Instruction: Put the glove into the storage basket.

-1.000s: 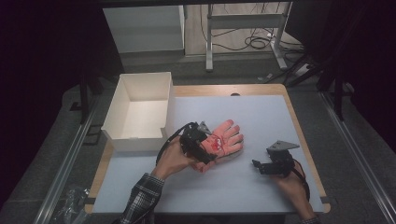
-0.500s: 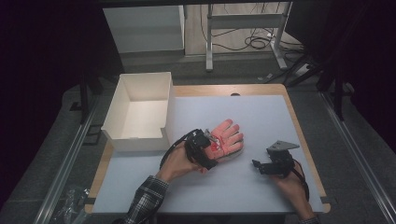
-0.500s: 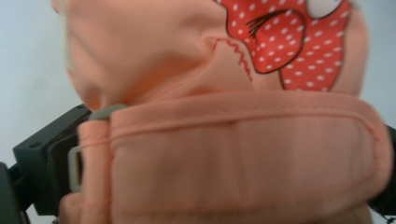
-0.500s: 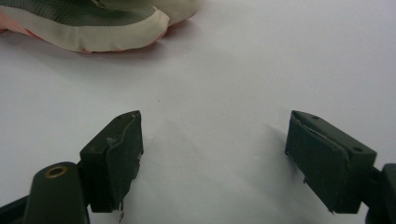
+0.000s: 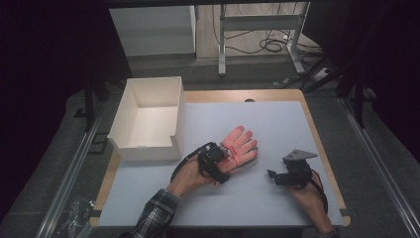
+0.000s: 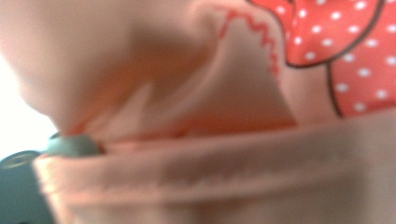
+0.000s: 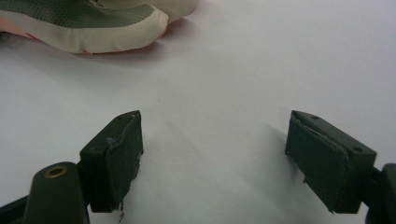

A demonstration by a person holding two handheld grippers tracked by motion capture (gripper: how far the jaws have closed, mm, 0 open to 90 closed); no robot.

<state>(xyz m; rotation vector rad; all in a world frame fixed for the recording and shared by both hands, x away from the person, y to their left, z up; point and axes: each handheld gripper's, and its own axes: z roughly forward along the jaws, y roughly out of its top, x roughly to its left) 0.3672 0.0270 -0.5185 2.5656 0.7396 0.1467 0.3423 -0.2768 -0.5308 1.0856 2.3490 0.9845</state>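
A white box [image 5: 148, 119] sits left of the pink glove [image 5: 241, 147], which lies mid-desk. The left gripper [image 5: 225, 161] has just been closing on the glove's cuff, seemingly grasping it. Right of the glove, the right gripper [image 5: 274, 175] rests released. Lifting and boxing likely remain.

**Colours on my screens**

I see a salmon-pink glove [image 5: 239, 147] at the centre of the high view; close up its cuff is pale pink, with a red patch of white dots outlined dark at the upper right. The box [image 5: 148, 119] at upper left is white. The desk [image 5: 277, 124] is pale grey-white with a wooden edge. My right hand-held gripper [image 7: 212, 158] has black jaws.
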